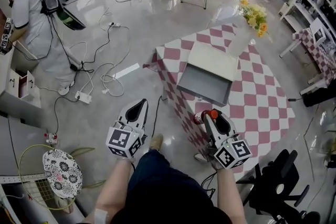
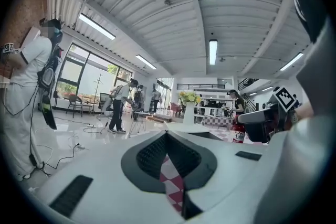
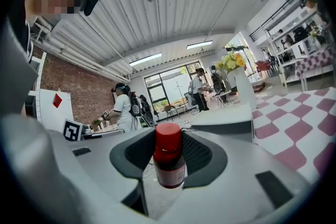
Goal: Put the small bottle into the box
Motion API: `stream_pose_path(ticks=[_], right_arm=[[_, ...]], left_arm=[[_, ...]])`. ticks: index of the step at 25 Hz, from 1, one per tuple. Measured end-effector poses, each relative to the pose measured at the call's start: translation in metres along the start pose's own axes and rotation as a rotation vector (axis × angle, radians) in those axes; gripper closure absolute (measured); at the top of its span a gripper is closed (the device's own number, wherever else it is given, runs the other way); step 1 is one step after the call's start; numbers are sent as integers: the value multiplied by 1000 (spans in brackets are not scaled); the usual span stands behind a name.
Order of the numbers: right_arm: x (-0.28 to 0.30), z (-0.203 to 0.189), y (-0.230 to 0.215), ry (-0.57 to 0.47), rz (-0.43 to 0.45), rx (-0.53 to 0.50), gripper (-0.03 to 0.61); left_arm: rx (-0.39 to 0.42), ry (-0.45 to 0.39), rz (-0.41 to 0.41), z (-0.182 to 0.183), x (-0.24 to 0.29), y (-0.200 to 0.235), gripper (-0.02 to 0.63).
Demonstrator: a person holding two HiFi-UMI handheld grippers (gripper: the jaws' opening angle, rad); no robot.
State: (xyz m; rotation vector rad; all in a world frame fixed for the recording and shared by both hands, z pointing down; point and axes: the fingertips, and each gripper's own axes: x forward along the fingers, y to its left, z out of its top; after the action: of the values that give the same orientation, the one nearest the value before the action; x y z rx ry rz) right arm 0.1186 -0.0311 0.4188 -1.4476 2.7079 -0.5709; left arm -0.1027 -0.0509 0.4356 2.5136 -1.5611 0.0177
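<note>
The small bottle point(image 1: 202, 117), dark with a red cap, stands between the jaws of my right gripper point(image 1: 207, 114), which is shut on it at the near left edge of the checkered table point(image 1: 262, 113). In the right gripper view the bottle point(image 3: 169, 162) stands upright between the pads, with the box point(image 3: 223, 115) beyond it. The open box point(image 1: 205, 84), grey inside with a white lid folded back, sits on the table just past the bottle. My left gripper point(image 1: 140, 104) hangs over the floor left of the table, shut and holding nothing. Its jaws point(image 2: 167, 134) meet at the tips.
A person in white point(image 1: 31, 23) stands at the far left beside a white cabinet point(image 1: 16, 92). Cables and a power strip point(image 1: 83, 97) lie on the floor. Yellow flowers point(image 1: 254, 16) stand at the table's far corner. A black chair point(image 1: 278, 186) is at the near right.
</note>
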Motion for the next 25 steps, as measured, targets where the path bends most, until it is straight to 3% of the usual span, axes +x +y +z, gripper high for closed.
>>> stream_pose_path(ticks=[25], right_arm=[[86,20,-61,-3,-171,49,425]], left_arm=[[-11,102,-250,-12,146,28,612]])
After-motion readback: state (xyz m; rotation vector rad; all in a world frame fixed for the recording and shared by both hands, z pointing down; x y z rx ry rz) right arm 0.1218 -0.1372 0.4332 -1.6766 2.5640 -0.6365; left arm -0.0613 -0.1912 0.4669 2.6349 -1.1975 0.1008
